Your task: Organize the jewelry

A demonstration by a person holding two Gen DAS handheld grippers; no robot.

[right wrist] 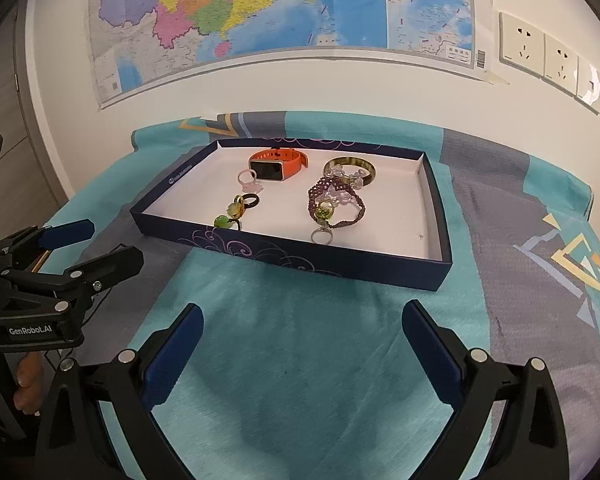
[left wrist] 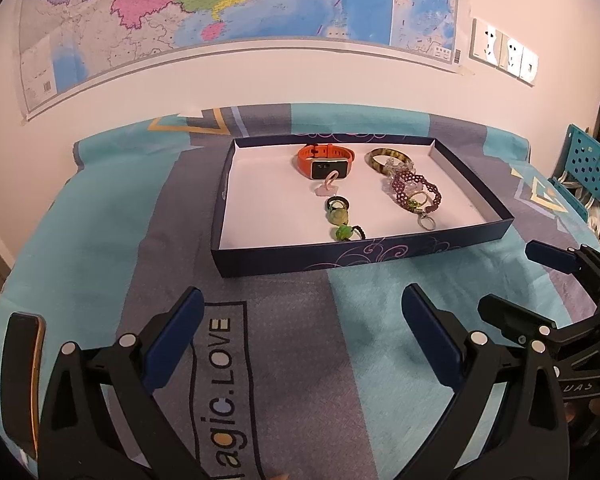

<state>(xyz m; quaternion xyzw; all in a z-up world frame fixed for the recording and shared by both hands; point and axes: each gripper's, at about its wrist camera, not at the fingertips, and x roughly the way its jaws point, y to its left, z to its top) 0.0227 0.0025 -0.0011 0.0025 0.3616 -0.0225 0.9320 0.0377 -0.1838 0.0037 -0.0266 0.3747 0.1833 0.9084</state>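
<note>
A shallow dark blue box (left wrist: 340, 258) (right wrist: 292, 260) with a white floor lies on the blue cloth. Inside are an orange watch (left wrist: 326, 160) (right wrist: 278, 164), a striped bangle (left wrist: 380, 164) (right wrist: 370, 172), a purple beaded bracelet (left wrist: 404, 178) (right wrist: 360, 210), a pink ring (left wrist: 328, 182) (right wrist: 247, 179), a black ring (left wrist: 337, 203) (right wrist: 252, 200), two green-stone rings (left wrist: 338, 216) (right wrist: 234, 210) and a silver ring (left wrist: 426, 223) (right wrist: 322, 236). My left gripper (left wrist: 302, 300) (right wrist: 108, 242) and right gripper (right wrist: 303, 314) (left wrist: 512, 280) hover side by side before the box, both open and holding nothing.
A dark phone-like slab (left wrist: 20, 360) lies on the cloth at the near left. A blue perforated plastic piece (left wrist: 588, 160) stands off the right edge. The wall with a map (right wrist: 260, 8) and sockets (right wrist: 540, 52) is close behind the box. A hand (right wrist: 24, 376) grips the left tool.
</note>
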